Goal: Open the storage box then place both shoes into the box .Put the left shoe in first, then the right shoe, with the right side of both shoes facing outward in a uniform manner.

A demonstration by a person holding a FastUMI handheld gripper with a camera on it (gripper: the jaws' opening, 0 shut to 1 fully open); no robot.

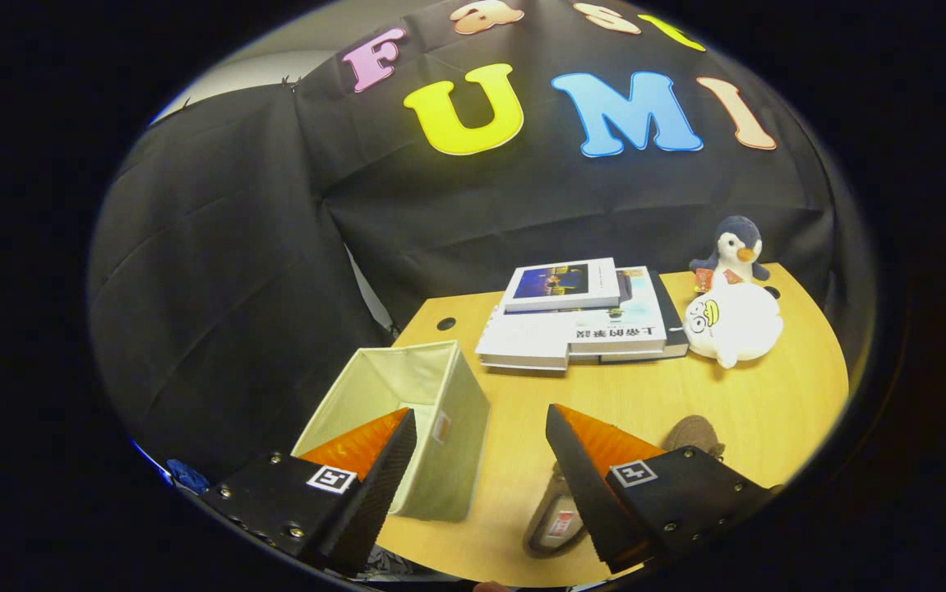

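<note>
- A hand-held gripper (481,427) hangs over a wooden table (768,411) inside a booth draped in black cloth, its two fingers spread wide and grasping nothing.
- An open fabric storage box (440,411) stands on the table's near left corner; its top is open and what can be seen of its pale inside walls is bare. The lower part of the interior is hidden behind the left finger (374,469), so the floor of the box cannot be judged.
- The left finger overlaps the box's front rim in this view; whether it touches the fabric cannot be told.
- A brown shoe (690,432) lies on the table, outside the box, just beside and partly beneath the right finger (579,460). Its toe shows beyond the finger and its open end, with a light insole, shows on the near side between the two fingers.
- A second shoe cannot be made out separately from the first.
- A stack of books (579,325) rests near the back edge of the table, well beyond the fingers, a smaller book lying on top.
- A white plush toy (736,325) sits just right of the books, and a penguin plush (736,247) stands right behind it against the cloth wall.
</note>
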